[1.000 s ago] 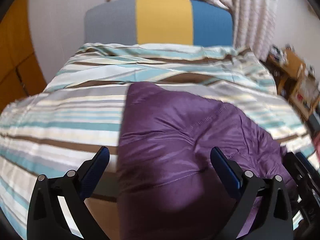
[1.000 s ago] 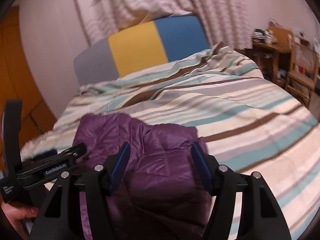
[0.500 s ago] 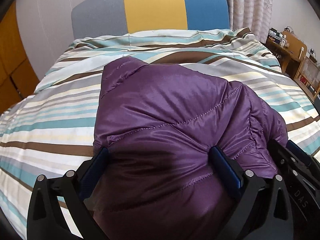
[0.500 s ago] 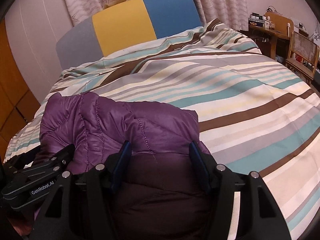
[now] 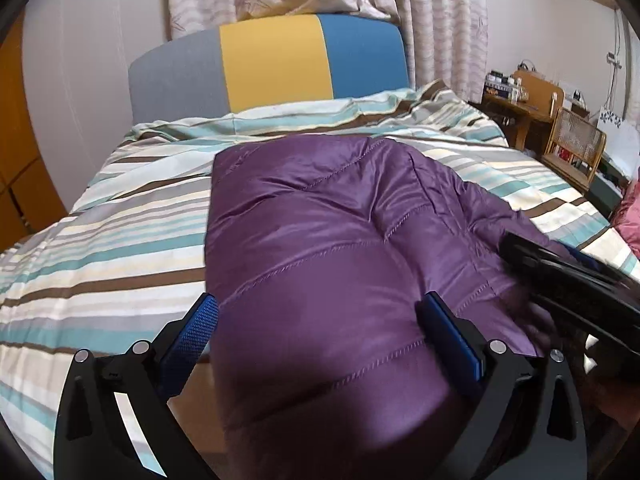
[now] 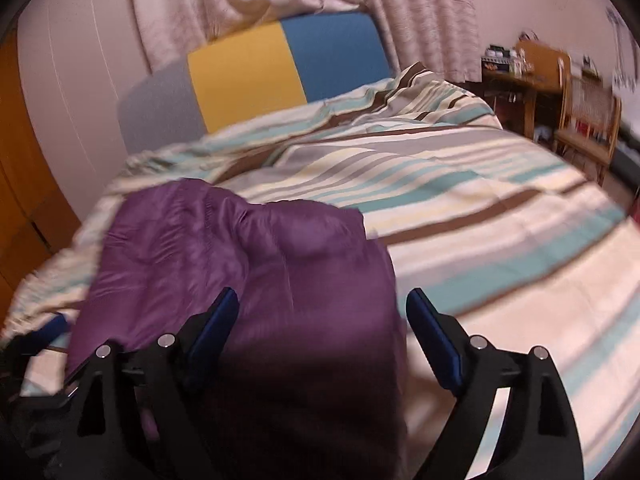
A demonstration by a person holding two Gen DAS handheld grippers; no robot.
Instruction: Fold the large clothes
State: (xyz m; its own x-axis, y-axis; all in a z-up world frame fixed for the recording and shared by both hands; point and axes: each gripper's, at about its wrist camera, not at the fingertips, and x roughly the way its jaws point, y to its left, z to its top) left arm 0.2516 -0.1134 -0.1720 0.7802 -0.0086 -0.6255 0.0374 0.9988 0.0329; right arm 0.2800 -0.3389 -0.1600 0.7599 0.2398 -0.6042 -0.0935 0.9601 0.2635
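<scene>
A purple quilted jacket (image 5: 320,220) lies folded on the striped bed (image 5: 100,240), near its front left part. My left gripper (image 5: 320,320) stands open over the jacket's near end. The fabric bulges up between the wide-set jaws, with the left pad at the jacket's edge. In the right wrist view the jacket (image 6: 240,248) sits left of centre on the bed (image 6: 480,220). My right gripper (image 6: 320,312) is over its near right corner and its jaws are opening. The right pad (image 6: 432,332) stands off the fabric. The right gripper's body (image 5: 560,276) also shows in the left view.
A grey, yellow and blue headboard (image 5: 272,64) and curtains (image 5: 400,8) stand at the far end. A wooden desk (image 5: 520,96) and a chair (image 5: 576,148) are to the right of the bed. An orange wardrobe (image 6: 20,200) is on the left. Something pink (image 5: 630,216) lies at the right edge.
The right gripper's jaws have spread and come off the fold of jacket they pinched. Both grippers have sunk a little and the jacket has settled flatter on the bed.
</scene>
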